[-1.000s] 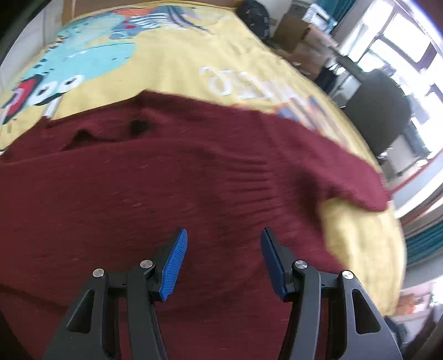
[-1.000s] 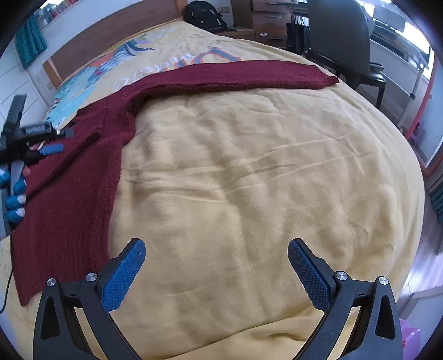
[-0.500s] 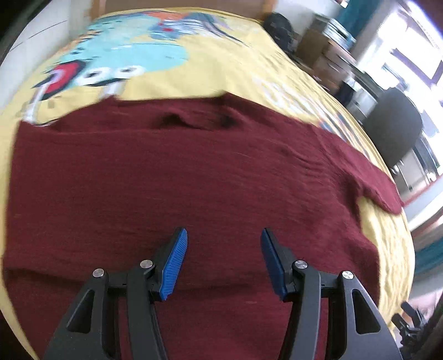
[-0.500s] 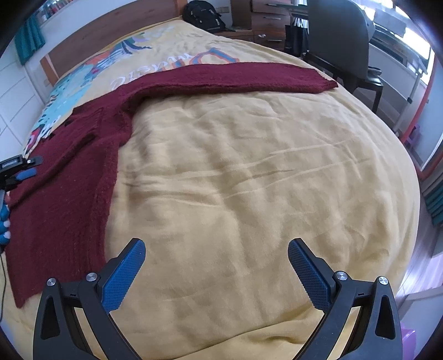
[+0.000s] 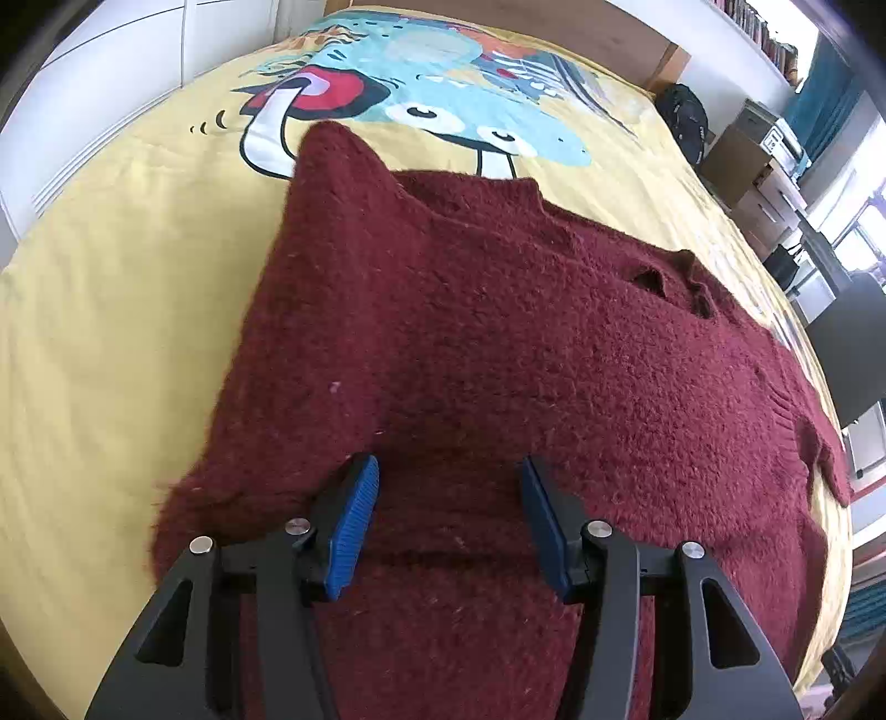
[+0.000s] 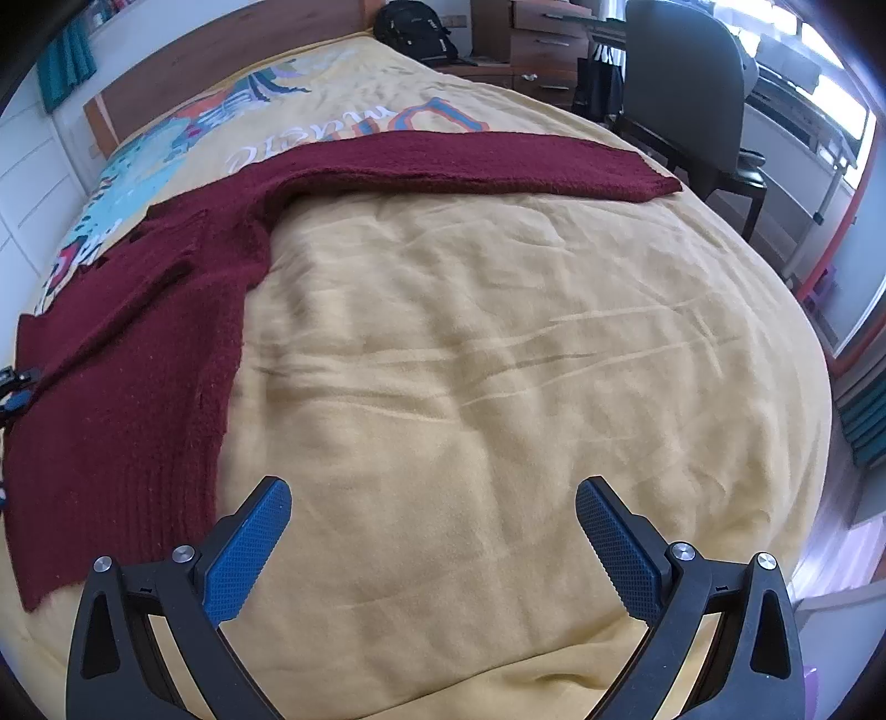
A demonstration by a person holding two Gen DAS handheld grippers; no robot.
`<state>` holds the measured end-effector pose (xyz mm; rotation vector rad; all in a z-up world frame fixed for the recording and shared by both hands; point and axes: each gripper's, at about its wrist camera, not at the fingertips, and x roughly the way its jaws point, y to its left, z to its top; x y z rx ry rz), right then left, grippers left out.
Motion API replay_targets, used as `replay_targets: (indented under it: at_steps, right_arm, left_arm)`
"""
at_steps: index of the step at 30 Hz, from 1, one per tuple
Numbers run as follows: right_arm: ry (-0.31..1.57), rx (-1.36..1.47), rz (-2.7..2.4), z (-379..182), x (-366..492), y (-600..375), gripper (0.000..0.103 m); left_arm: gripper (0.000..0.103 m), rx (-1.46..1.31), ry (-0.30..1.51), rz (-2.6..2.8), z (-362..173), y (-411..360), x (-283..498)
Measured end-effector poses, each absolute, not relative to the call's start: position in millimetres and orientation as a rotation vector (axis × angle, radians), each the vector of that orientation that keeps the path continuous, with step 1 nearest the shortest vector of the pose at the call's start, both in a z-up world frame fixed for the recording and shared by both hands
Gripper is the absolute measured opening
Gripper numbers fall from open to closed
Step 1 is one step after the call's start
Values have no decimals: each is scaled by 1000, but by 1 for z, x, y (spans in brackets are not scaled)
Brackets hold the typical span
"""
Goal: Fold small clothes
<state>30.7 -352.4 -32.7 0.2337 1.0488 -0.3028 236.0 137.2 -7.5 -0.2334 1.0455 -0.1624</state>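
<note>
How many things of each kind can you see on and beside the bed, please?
Maroon sweater: 1
Yellow bedspread: 1
Black backpack: 1
Office chair: 1
Open tools, left tool and right tool: 2
Total: 6

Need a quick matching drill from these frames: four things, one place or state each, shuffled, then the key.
1. sweater
2. left gripper
3. right gripper
4. chair

A. open above bare yellow blanket
B. beside the bed, by the desk
C. spread flat, one sleeve stretched out
D. open over dark red knit

Pairs: 1-C, 2-D, 3-A, 4-B
</note>
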Motion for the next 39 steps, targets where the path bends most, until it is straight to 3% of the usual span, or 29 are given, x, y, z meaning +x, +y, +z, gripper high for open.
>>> replay_targets:
  at_steps: [10,18,21,28,39]
  right_arm:
    - [1056,205,-308,-34,39,-347,103]
    - [1061,189,-325,-33,46,-351,103]
    - [1057,188,-328,-32,46,-352,103]
    - [1027,208,-312,-26,44,-352,103]
    - [969,262,-265,-16,36,-346,103]
  left_arm:
    - [49,-243,963,-160,28,143,290]
    - [49,-252,1062,-83,-15,151,336]
    - [54,-238,1056,-80,-11,147,335]
    - [54,-235,1009,-91,15,145,302]
    - [54,-199,1089,-41,5,131,252]
